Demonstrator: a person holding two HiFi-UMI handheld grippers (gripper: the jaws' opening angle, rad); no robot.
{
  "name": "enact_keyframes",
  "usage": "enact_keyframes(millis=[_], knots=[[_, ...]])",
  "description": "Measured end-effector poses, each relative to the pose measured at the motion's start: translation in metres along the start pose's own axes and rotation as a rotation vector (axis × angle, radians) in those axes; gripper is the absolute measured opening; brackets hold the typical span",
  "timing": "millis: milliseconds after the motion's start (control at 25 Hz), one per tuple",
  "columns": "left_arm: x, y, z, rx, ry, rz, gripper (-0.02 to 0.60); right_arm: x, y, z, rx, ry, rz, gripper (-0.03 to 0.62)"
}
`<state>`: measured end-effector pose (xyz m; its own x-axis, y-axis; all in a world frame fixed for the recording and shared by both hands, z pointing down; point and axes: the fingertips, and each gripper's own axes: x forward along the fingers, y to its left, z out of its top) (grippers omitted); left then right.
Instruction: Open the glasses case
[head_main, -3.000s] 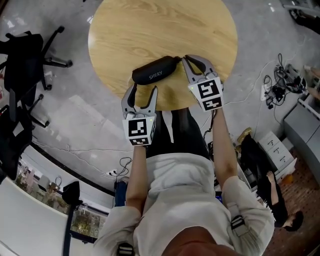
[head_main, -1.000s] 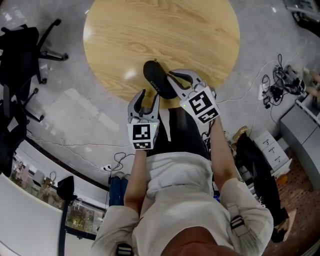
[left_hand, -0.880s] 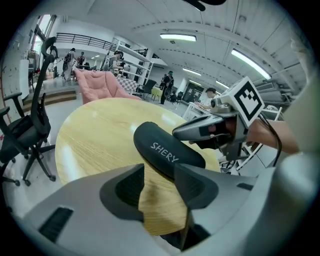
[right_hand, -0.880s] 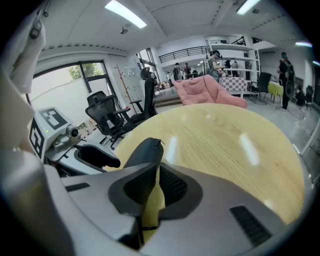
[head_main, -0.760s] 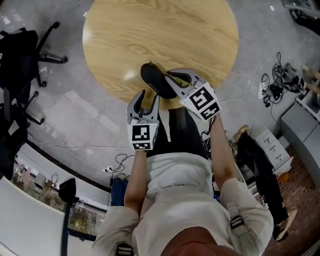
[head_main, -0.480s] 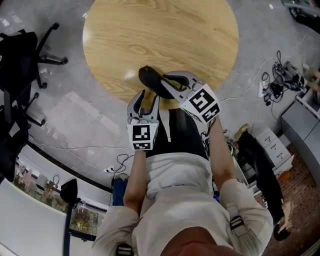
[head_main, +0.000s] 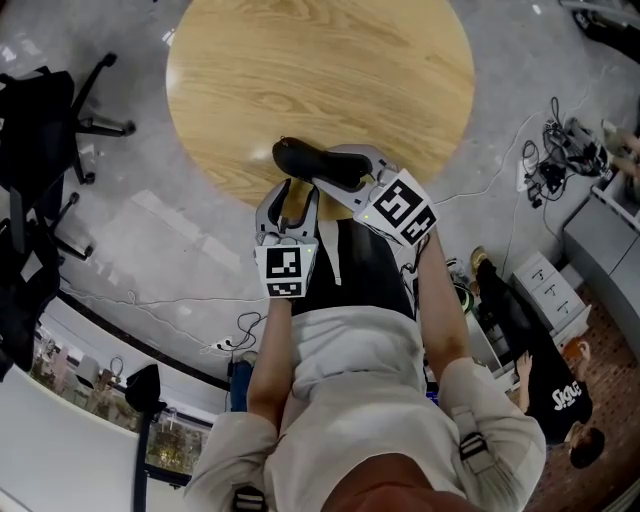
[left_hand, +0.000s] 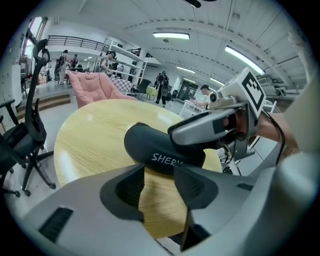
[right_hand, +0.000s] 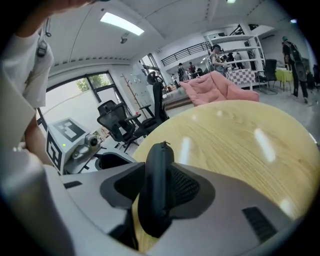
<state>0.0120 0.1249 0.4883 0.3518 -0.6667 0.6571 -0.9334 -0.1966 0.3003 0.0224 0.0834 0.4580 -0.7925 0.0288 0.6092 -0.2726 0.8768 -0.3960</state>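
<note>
The left gripper (head_main: 287, 203) hovers at the near edge of the round table (head_main: 320, 70), jaws half apart and empty. Just beyond it, the right gripper's (head_main: 342, 172) jaws have just been opening. The black glasses case (head_main: 300, 158) stands on its narrow edge between them, long axis slanting away to the left.
</note>
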Motion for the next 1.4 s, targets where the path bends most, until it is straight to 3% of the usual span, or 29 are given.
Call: enact_keyframes(millis=[280, 360, 480, 600, 960, 1080, 1280, 1400], knots=[[-0.015, 0.028, 0.004, 0.073, -0.016, 0.000, 0.202, 0.006, 0.007, -0.003, -0.142, 0.081, -0.009, 0.173], [-0.020, 0.034, 0.014, 0.159, -0.038, -0.056, 0.209, 0.005, 0.012, -0.003, -0.182, 0.093, -0.002, 0.156], [-0.021, 0.035, 0.016, 0.321, -0.020, -0.169, 0.266, 0.003, 0.023, -0.007, -0.230, 0.116, 0.018, 0.144], [-0.017, 0.036, 0.005, 0.405, 0.022, -0.257, 0.301, 0.003, 0.031, -0.014, -0.256, 0.130, 0.030, 0.144], [-0.017, 0.009, -0.010, 0.503, 0.127, -0.597, 0.365, 0.000, 0.049, -0.028, -0.325, 0.175, 0.124, 0.137], [-0.010, 0.000, -0.014, 0.549, 0.156, -0.630, 0.368, 0.000, 0.053, -0.029, -0.329, 0.178, 0.138, 0.135], [-0.006, -0.014, -0.022, 0.548, 0.191, -0.685, 0.368, -0.002, 0.056, -0.030, -0.336, 0.176, 0.150, 0.121], [-0.007, -0.018, -0.020, 0.552, 0.190, -0.694, 0.328, -0.002, 0.055, -0.029, -0.337, 0.179, 0.132, 0.117]])
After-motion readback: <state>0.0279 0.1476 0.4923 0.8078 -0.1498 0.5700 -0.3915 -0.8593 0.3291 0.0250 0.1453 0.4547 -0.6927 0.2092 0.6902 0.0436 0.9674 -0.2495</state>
